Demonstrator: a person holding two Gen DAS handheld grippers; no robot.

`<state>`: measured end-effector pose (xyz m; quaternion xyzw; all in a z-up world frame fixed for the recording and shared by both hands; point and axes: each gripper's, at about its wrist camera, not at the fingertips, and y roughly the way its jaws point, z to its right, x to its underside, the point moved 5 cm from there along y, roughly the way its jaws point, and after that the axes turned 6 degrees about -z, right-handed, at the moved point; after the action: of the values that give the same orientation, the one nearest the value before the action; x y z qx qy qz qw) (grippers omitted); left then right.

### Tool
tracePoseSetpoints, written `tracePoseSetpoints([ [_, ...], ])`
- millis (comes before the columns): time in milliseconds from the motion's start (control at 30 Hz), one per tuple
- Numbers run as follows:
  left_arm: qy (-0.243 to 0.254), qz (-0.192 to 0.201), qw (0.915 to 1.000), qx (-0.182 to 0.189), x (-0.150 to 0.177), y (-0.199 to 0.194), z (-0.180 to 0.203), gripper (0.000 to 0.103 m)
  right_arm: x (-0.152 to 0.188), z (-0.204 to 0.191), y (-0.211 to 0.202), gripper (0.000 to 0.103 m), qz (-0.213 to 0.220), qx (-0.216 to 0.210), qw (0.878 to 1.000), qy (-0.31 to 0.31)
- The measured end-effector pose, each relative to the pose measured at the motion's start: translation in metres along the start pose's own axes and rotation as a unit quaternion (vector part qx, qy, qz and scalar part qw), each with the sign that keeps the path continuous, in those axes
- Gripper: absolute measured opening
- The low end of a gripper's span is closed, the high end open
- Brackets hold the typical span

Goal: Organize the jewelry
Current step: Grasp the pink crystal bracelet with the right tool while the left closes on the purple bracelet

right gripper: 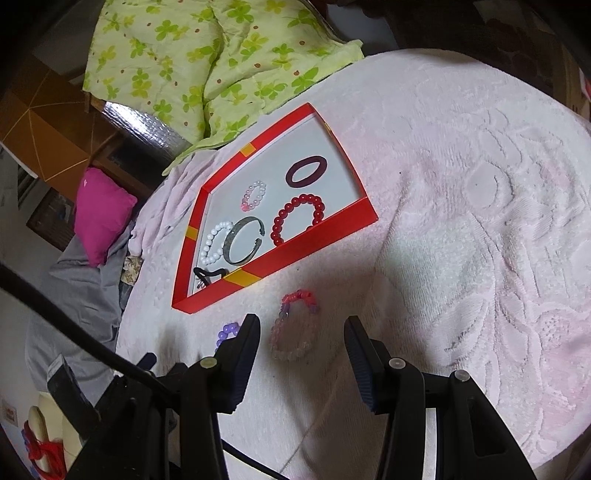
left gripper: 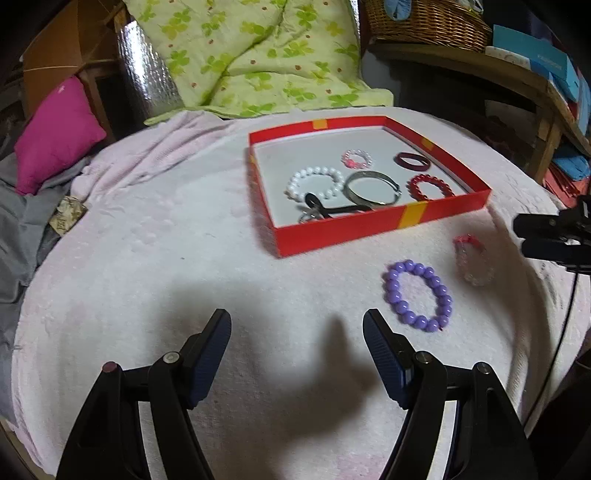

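Note:
A red box (left gripper: 369, 227) (right gripper: 314, 242) on the pale pink towel holds several bracelets: white pearl (left gripper: 295, 181), silver bangle (left gripper: 371, 186), red bead (left gripper: 430, 186), dark maroon ring (left gripper: 412, 161), small pink one (left gripper: 356, 158). A purple bead bracelet (left gripper: 417, 295) (right gripper: 227, 332) and a pale pink bead bracelet (left gripper: 472, 260) (right gripper: 291, 328) lie on the towel outside the box. My left gripper (left gripper: 297, 325) is open and empty, left of the purple bracelet. My right gripper (right gripper: 301, 328) is open, with the pale pink bracelet between its fingers; it also shows in the left view (left gripper: 550, 236).
A green patterned quilt (left gripper: 255, 55) lies behind the box. A magenta pillow (left gripper: 55, 133) and grey cloth (left gripper: 18, 221) are at the left. A wicker basket (left gripper: 424, 18) and wooden shelf (left gripper: 517, 81) stand at the back right.

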<state>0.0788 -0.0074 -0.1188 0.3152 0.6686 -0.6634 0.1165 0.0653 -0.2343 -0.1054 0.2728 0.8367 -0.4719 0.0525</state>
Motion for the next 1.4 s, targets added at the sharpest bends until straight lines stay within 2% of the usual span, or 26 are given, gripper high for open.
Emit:
tracePoseSetpoints([
  [300, 0.016, -0.006, 0.9998, 0.013, 0.004, 0.001, 0.012, 0.075, -0.005, -0.011, 0.019, 0.051, -0.017, 0.014, 1.0, -0.014],
  [400, 0.015, -0.011, 0.9997, 0.014, 0.005, 0.003, 0.011, 0.075, -0.006, -0.017, 0.03, 0.051, -0.026, 0.035, 0.999, -0.032],
  [500, 0.009, -0.013, 0.9997, 0.017, 0.005, 0.003, 0.008, 0.075, -0.005, -0.016, 0.04, 0.051, -0.031, 0.077, 0.995, -0.047],
  [600, 0.007, -0.015, 0.9997, 0.017, 0.005, 0.004, 0.008, 0.075, -0.004, -0.015, 0.044, 0.043, -0.031, 0.097, 0.993, -0.058],
  [667, 0.009, -0.017, 0.9997, 0.017, 0.006, 0.005, 0.01, 0.075, -0.002, -0.016, 0.045, 0.034, -0.029, 0.121, 0.989, -0.077],
  [733, 0.012, -0.018, 0.9996, 0.016, 0.006, 0.006, 0.011, 0.075, 0.0, -0.017, 0.047, 0.019, -0.023, 0.155, 0.982, -0.105],
  [967, 0.012, -0.022, 0.9996, 0.007, 0.009, 0.008, 0.011, 0.075, 0.004, -0.021, 0.047, 0.011, -0.004, 0.224, 0.96, -0.168],
  [1033, 0.013, -0.02, 0.9997, 0.007, 0.009, 0.008, 0.011, 0.075, 0.004, -0.019, 0.045, 0.011, -0.002, 0.226, 0.96, -0.166],
  [1267, 0.02, 0.005, 0.9995, 0.025, 0.004, 0.002, 0.021, 0.075, 0.001, -0.005, 0.042, 0.011, -0.018, 0.192, 0.972, -0.133],
  [1400, 0.015, 0.002, 0.9976, 0.068, -0.001, 0.004, 0.031, 0.075, 0.002, -0.003, 0.041, 0.011, -0.027, 0.182, 0.973, -0.14],
])
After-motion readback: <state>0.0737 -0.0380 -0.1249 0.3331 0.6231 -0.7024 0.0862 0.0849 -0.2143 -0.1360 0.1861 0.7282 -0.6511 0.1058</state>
